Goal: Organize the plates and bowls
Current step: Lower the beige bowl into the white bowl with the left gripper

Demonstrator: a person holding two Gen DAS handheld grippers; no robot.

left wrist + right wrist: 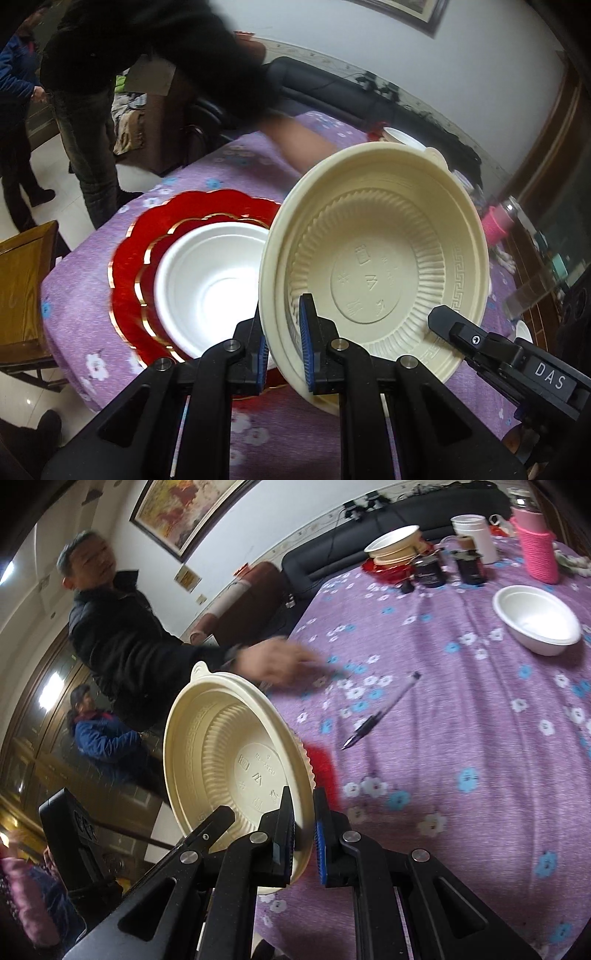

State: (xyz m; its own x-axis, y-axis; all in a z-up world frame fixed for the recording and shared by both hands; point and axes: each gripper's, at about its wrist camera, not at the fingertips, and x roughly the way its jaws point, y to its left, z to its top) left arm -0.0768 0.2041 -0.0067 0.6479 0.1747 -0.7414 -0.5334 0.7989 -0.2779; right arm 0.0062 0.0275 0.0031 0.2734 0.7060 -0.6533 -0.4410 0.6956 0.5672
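A cream plastic bowl (373, 266) is held tilted above the purple flowered table, its ribbed inside facing the camera. My left gripper (282, 325) is shut on its near rim. My right gripper (303, 812) is shut on the rim of the same cream bowl (240, 760) from the other side; its finger (443, 319) shows in the left wrist view. To the left, on the table, lies a red scalloped plate (129, 258) with a white bowl (207, 280) in it. Another white bowl (535, 620) sits alone at the far right.
A person in a dark jacket reaches a hand (277, 661) over the table behind the bowl. A pen (380, 710) lies mid-table. At the far end stand stacked bowls on a red plate (397, 546), a white cup (474, 535), and a pink-sleeved bottle (537, 550).
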